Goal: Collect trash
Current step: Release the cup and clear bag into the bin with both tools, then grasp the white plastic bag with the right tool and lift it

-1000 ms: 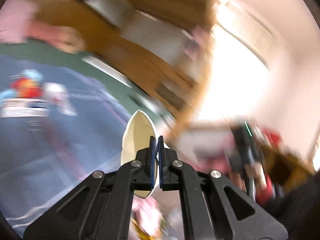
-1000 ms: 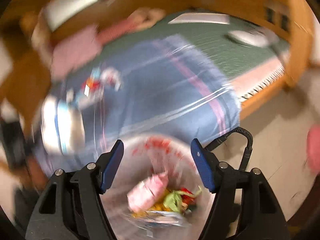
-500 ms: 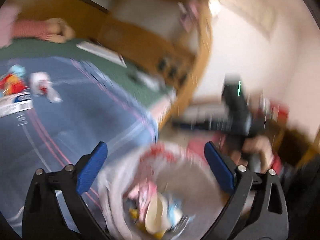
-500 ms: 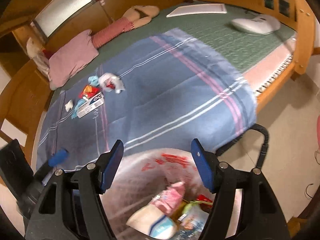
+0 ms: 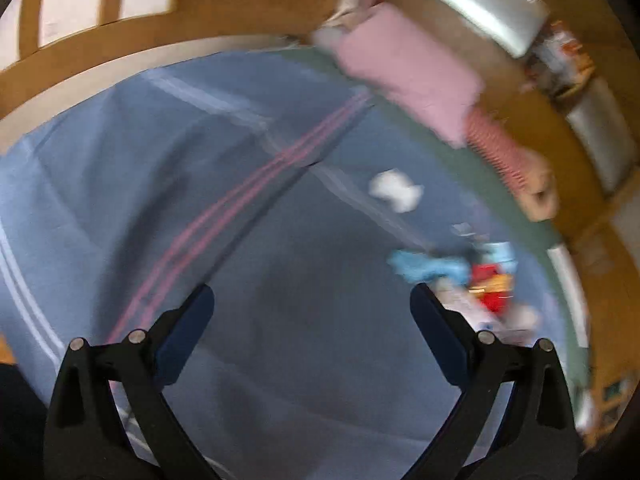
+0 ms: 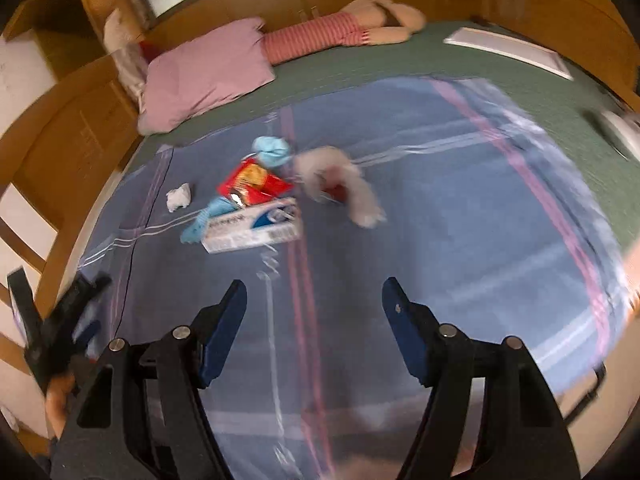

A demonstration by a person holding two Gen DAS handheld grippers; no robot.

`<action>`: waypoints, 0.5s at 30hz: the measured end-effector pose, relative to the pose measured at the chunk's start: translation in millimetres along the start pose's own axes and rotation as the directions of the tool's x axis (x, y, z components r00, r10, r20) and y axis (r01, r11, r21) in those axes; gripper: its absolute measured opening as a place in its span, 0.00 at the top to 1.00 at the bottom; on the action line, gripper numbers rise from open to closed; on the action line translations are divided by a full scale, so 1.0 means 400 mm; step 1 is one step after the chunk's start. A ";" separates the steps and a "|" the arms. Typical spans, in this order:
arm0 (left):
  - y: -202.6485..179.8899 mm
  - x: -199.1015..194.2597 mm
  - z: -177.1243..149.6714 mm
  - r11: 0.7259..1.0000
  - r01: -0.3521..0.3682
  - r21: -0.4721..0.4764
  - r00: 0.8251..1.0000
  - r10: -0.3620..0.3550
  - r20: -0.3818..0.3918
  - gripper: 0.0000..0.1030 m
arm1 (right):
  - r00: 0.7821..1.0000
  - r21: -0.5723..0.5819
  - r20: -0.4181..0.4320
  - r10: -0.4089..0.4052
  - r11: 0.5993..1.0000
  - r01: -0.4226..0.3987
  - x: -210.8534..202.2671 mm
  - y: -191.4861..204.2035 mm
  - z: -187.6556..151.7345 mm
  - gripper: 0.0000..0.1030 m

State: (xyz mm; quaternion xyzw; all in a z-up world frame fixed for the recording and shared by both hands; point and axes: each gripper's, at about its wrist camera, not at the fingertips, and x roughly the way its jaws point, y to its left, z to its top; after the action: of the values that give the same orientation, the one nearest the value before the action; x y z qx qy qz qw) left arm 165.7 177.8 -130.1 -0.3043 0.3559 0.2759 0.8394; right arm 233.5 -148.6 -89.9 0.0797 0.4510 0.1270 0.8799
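Left hand-held gripper (image 5: 311,312) is spread wide with nothing between its blue pads (image 5: 182,334), hanging over the blue striped blanket (image 5: 240,240) on the bed. Same deal with our right hand-held gripper (image 6: 314,306): released, empty, pointing across the blanket toward the trash.

The trash sits in a loose cluster on the blanket, well ahead of both grippers. From the right wrist view we see a white-and-blue carton (image 6: 252,232) lying flat, with a red snack wrapper (image 6: 252,186) touching its far edge. A light blue wad (image 6: 272,151) sits just beyond the wrapper, and another light blue piece (image 6: 208,216) is up against the carton's left end. A small crumpled white tissue (image 6: 179,197) lies a bit apart to the left, and a bigger whitish crumpled thing (image 6: 340,180), too blurred to name, is on the right of the pile.

Farther back, a pink pillow (image 6: 208,76) and a plush toy in a striped outfit (image 6: 352,28) rest on the green sheet (image 6: 440,64). Left view is pretty smeared, but we still make out the tissue (image 5: 394,190) and wrapper (image 5: 490,286) there.
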 end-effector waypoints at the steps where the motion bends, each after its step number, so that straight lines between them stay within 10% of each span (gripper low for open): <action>1: 0.006 0.010 -0.007 1.000 -0.015 0.000 1.000 0.015 -0.020 0.05 | 1.000 -0.023 -0.005 0.001 1.000 -0.001 0.029 0.015 0.016 0.33; 15: 0.054 0.036 -0.004 0.998 -0.055 0.027 0.998 0.055 -0.001 0.05 | 0.981 -0.121 -0.192 -0.006 0.993 -0.017 0.499 0.140 0.180 0.33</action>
State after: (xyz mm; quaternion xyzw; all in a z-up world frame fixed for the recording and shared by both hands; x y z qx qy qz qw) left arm 158.9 194.8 -148.8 -0.2833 0.3687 0.2937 0.8352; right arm 395.6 -37.8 -188.3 0.0145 0.5251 0.1638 0.8350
